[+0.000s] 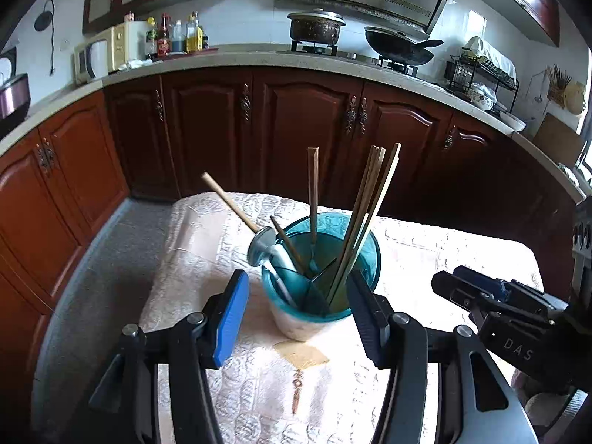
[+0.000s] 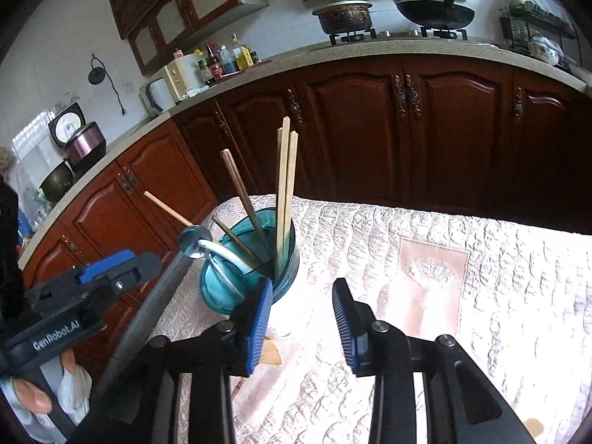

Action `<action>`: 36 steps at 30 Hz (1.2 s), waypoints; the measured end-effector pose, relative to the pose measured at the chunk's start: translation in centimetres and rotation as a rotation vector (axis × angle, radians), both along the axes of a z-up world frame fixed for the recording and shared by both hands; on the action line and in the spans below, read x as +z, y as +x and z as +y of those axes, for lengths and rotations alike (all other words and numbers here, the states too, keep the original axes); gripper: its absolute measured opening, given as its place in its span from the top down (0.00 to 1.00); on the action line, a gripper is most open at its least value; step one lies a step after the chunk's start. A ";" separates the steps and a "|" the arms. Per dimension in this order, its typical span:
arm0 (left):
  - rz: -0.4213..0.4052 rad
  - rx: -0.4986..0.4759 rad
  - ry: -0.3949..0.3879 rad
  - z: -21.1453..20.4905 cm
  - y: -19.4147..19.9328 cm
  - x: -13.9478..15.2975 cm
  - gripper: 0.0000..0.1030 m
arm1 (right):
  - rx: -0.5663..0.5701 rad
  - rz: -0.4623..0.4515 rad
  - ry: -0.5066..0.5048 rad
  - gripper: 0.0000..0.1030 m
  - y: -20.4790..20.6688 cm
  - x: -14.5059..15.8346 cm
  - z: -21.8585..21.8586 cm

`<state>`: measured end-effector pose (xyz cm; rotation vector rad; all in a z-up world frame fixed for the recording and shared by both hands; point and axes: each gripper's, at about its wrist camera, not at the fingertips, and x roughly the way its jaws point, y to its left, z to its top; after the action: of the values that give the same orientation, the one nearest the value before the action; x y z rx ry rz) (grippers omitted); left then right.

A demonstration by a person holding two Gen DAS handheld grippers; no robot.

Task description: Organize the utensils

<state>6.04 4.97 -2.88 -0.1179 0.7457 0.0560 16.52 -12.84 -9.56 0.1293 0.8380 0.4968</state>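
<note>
A teal cup stands on the table's cream quilted cloth. Inside it are several pale chopsticks, a dark chopstick and a wooden-handled utensil leaning out to the left. My left gripper is open, one blue pad on either side of the cup's near wall, neither pressing on it. My right gripper is open with nothing between its pads, just right of the cup. Each gripper also shows from the side in the other's view: right gripper, left gripper.
Dark red cabinets under a stone counter run behind the table. A pot and a wok sit on the stove. The floor lies beyond the table's left edge. A hand holds the left gripper.
</note>
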 end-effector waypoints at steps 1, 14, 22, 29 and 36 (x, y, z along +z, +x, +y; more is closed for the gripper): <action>-0.003 0.005 0.009 -0.1 -0.3 0.1 0.46 | 0.001 -0.005 -0.004 0.51 -0.1 0.2 0.1; -0.059 0.049 0.036 -0.4 -3.0 1.7 0.37 | 0.004 -0.070 -0.037 0.39 -2.8 2.4 0.4; -0.080 0.051 0.091 -1.4 -3.6 2.0 0.37 | -0.011 -0.074 -0.051 0.38 -3.2 2.3 0.4; -0.078 0.066 0.094 -1.0 -3.5 1.8 0.37 | -0.028 -0.080 -0.079 0.38 -3.1 2.4 0.6; -0.086 0.079 0.109 -1.1 -3.5 1.8 0.37 | -0.045 -0.100 -0.098 0.38 -3.3 2.9 0.7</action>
<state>2.51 3.86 -1.13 -0.0454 0.6500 0.1660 13.23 -12.14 -6.65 0.0327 0.7589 0.4153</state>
